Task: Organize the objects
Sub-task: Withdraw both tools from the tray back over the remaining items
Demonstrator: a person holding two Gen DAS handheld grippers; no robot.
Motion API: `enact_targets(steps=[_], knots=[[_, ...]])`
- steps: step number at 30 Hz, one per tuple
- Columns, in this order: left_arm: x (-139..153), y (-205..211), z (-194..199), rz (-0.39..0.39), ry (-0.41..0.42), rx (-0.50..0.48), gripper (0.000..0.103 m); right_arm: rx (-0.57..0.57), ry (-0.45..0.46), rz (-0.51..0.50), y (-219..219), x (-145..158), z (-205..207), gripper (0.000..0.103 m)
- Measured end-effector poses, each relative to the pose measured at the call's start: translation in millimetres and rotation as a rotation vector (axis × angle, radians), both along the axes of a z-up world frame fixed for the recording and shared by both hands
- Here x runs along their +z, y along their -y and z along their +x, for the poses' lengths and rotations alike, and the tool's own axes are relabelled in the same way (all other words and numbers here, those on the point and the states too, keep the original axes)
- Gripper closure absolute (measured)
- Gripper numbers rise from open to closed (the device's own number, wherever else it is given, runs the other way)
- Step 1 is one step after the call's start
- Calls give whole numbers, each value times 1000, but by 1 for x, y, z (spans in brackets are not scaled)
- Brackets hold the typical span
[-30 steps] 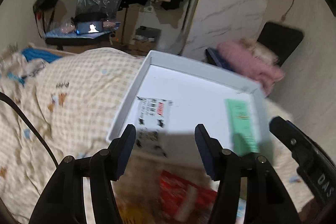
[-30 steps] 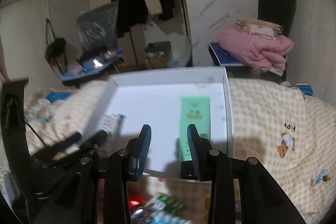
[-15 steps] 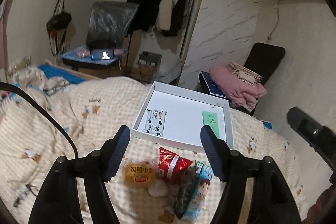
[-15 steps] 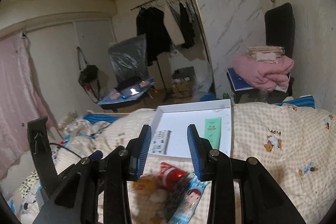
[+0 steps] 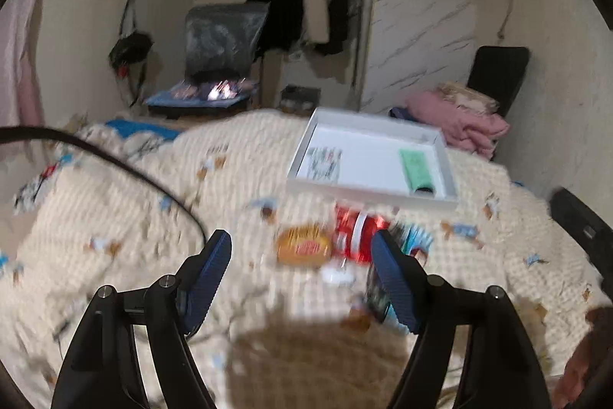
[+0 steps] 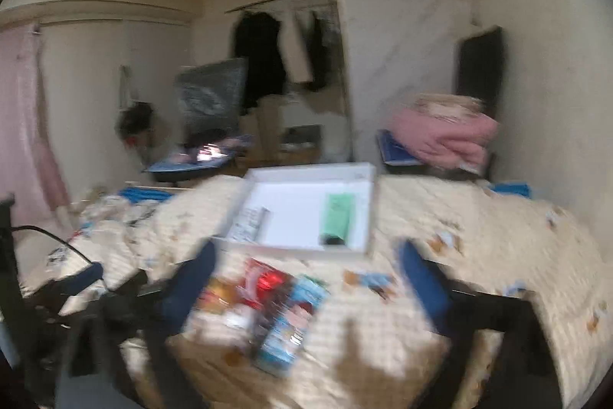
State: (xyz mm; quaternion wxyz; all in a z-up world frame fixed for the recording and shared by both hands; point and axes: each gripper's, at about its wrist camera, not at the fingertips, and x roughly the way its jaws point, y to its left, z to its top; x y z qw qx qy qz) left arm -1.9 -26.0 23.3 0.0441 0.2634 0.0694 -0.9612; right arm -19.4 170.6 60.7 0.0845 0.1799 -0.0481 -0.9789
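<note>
Bedspread point(image 5: 115, 217), cream check with small cartoon prints, carries a white shallow box point(image 5: 373, 192) toward its far edge; inside the box a green tube point(image 5: 415, 169) lies along the right wall and a black-and-white printed packet point(image 5: 323, 163) by the left wall. Just in front of the box's near wall sits a blurred cluster: blue snack bag point(image 6: 291, 324), red packet point(image 5: 354, 232), round yellow pastry pack point(image 5: 304, 248). Left gripper point(image 5: 300, 248) and right gripper point(image 6: 306, 263) both hang above the cluster, jaws spread wide, holding nothing.
</note>
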Motion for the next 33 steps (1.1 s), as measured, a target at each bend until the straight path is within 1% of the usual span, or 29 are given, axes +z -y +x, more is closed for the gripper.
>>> enact_targets(steps=[1,2,3,5,7,8,9,12,13,15,16,17,18,19,20,23,25,28,33], knots=[[-9,-3,3,-6,15,9,24,1,-10,-18,-5,-9,6,0],[-14,-5,5,-12,28,7,24,-24,-15,-32,-8,-20,13,0],[-21,-9,6,-23,47,-3,24,-60,-5,-39,-10,-32,19,0],[-29,-14,7,-30,78,-32,24,-85,27,-42,-8,-49,24,0],[-33,-17,10,-54,89,-23,24,-70,24,-32,-4,-60,33,0],[-33,-17,11,-46,90,-25,24,-62,27,-24,-2,-63,36,0],[-34,-14,12,-21,88,-30,24,-47,45,-14,2,-65,35,0],[-33,3,19,93,55,-37,22,-49,75,-8,2,-69,36,0],[-33,8,21,137,33,-35,21,-54,77,-15,1,-71,38,0],[-32,16,27,192,4,-34,19,-65,67,-27,-1,-72,43,0],[-31,19,30,226,-21,-43,18,-67,64,-23,0,-72,44,0],[-29,20,32,230,-34,-41,13,-71,61,-16,2,-71,44,0],[-28,19,33,216,-33,-29,8,-84,55,1,5,-70,46,0],[-27,17,32,197,-24,-10,0,-97,52,21,8,-70,46,0],[-28,15,30,169,-5,19,0,-96,53,37,10,-70,45,0],[-33,15,24,159,34,42,0,-43,63,51,17,-70,44,0],[-37,15,19,156,67,64,0,-54,49,66,19,-69,46,0],[-42,14,15,140,99,71,1,-58,50,67,18,-70,46,0],[-45,9,14,112,107,67,0,-55,54,64,17,-71,44,0]])
